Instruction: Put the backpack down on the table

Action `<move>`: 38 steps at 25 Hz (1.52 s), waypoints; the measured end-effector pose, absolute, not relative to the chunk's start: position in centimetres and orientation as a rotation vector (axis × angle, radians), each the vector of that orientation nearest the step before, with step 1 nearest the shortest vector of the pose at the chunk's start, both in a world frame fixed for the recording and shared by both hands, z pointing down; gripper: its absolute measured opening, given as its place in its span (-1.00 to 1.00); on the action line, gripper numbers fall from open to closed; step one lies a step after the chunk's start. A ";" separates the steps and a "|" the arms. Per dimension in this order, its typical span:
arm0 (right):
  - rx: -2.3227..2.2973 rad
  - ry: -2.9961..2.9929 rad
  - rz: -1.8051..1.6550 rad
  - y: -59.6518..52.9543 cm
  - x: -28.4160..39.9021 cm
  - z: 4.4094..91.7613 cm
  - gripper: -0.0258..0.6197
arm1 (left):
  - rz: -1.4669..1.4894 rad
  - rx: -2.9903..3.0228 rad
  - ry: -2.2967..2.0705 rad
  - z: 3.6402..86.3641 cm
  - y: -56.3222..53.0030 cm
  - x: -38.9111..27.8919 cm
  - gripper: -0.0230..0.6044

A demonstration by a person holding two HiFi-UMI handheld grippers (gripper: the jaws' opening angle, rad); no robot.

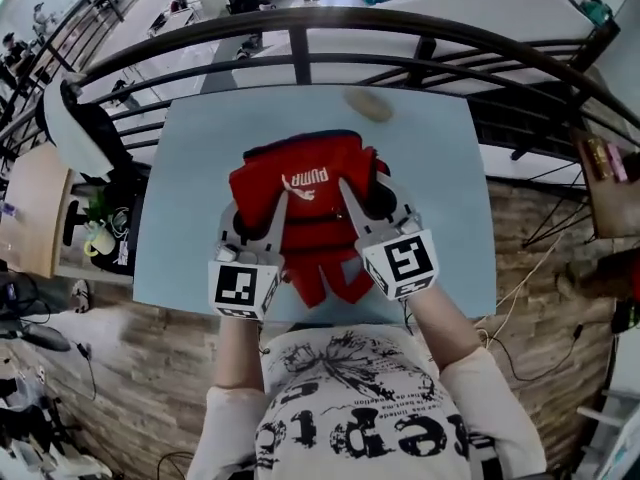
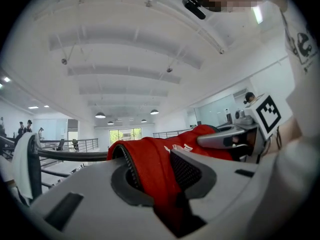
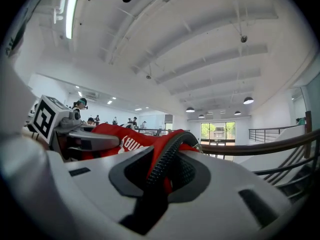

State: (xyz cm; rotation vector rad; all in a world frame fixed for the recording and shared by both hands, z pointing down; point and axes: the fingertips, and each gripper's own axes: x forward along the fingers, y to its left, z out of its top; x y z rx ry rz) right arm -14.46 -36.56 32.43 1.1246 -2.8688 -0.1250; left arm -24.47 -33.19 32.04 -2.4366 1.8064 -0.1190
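A red backpack (image 1: 300, 193) with white lettering hangs over the light blue table (image 1: 190, 158), held between both grippers. My left gripper (image 1: 258, 218) is shut on the backpack's left side; in the left gripper view red fabric (image 2: 152, 166) and a black zipper edge fill the gap between its jaws (image 2: 160, 181). My right gripper (image 1: 372, 200) is shut on the right side, with fabric and zipper (image 3: 167, 156) pinched between its jaws (image 3: 162, 179). Straps dangle below toward the person. Whether the backpack touches the table is hidden.
A small tan oval object (image 1: 368, 105) lies near the table's far edge. A dark curved metal railing (image 1: 300, 28) runs just beyond the table, with an open drop to a lower floor behind it. A wooden desk (image 1: 30, 208) stands at left.
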 end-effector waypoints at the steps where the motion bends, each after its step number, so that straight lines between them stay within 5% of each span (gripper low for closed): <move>1: 1.147 -2.858 -0.132 -37.2 -15.2 32.6 -0.72 | -0.112 -2.450 1.783 32.4 -34.0 -25.2 -0.63; 14: 1.311 -2.714 -0.003 -47.3 -19.7 37.5 -0.71 | -0.092 -2.608 1.629 37.2 -45.1 -30.3 -0.63; 38: 1.260 -2.586 0.186 -48.8 -20.3 51.0 -0.63 | -0.154 -2.810 1.680 50.9 -47.5 -31.5 -0.59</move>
